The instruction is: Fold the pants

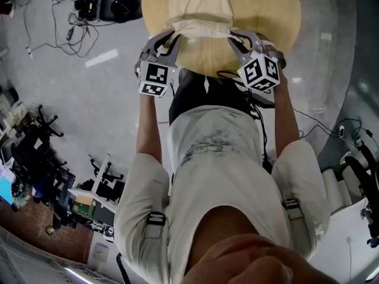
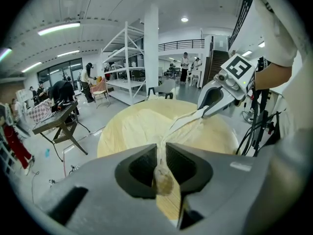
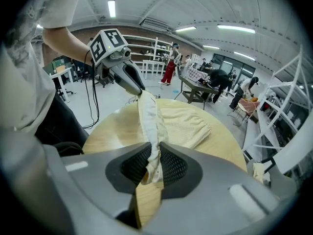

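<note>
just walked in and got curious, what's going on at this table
A person stands at a round wooden table with a hand-held gripper in each hand. The left hand-held gripper and the right hand-held gripper are each shut on the near edge of the cream pants. That edge is stretched between them, just above the tabletop, while the rest lies flat on the table. A fold looks under way, not done.
</note>
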Motion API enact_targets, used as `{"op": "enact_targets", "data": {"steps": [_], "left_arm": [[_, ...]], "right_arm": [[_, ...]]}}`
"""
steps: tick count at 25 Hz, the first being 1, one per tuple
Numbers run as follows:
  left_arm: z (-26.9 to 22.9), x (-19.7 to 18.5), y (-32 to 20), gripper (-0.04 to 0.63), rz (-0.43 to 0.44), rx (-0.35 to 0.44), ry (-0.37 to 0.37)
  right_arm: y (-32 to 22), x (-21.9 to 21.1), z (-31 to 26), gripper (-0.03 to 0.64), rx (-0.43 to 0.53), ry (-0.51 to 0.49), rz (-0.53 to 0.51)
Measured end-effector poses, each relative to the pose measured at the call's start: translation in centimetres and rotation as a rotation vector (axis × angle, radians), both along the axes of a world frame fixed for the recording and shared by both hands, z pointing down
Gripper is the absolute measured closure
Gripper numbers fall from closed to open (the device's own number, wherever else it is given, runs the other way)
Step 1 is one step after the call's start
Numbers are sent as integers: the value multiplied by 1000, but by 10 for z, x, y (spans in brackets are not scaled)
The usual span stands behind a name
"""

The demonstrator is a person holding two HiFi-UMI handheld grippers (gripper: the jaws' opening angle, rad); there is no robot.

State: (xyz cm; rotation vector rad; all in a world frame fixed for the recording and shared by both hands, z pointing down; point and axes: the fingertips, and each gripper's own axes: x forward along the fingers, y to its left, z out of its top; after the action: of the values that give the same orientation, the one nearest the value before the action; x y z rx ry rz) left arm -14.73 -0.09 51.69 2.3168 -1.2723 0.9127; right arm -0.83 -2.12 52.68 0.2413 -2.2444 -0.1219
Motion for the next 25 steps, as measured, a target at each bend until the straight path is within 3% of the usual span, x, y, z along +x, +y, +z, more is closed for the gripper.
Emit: {"op": "enact_targets", "data": {"steps": [25], "left_arm": [[-18,-25,-97,525,-17,42,40]], "right_arm": [[-99,-24,-19,555,39,-8,48]]}}
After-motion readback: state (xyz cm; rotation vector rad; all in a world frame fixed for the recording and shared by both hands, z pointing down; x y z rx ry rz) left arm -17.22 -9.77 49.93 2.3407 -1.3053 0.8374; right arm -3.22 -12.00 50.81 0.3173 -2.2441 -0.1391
